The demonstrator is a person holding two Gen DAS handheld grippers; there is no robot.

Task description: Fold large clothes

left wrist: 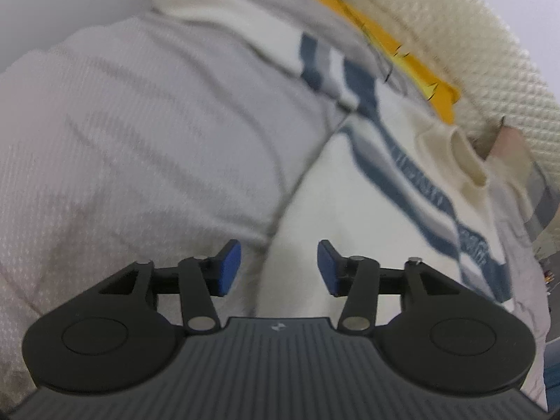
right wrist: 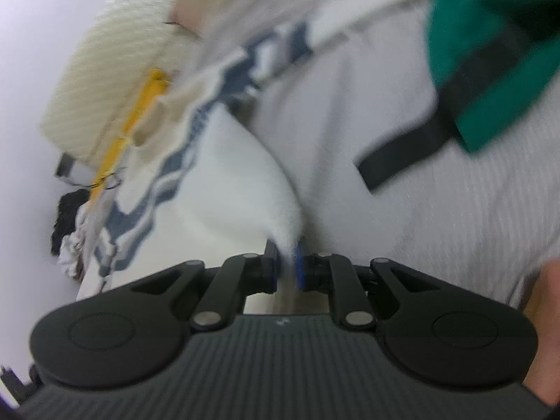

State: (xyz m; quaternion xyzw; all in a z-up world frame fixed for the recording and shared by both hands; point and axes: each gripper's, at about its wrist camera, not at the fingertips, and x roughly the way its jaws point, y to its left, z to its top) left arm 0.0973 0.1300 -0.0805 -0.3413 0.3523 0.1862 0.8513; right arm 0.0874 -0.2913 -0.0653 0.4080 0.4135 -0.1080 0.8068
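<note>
Bedding (left wrist: 122, 133) in pale waffle weave fills the space ahead and to the left of the left gripper (left wrist: 279, 267), whose jaws stand apart with nothing between them, poised over the hem of the cream sweater (left wrist: 350, 189), probably lining up for a hold. The sweater, with blue and grey bands and a ribbed collar, lies spread ahead and to the right of that claw, a yellow garment (left wrist: 413, 66) just beyond it. The right gripper (right wrist: 287, 266) is clenched on a pinch of the sweater's cream cloth, which rises from its tips in a taut peak, apparently to lift a corner for folding. A green sleeve (right wrist: 490, 56) with a black strap shows up and to the right of this claw.
</note>
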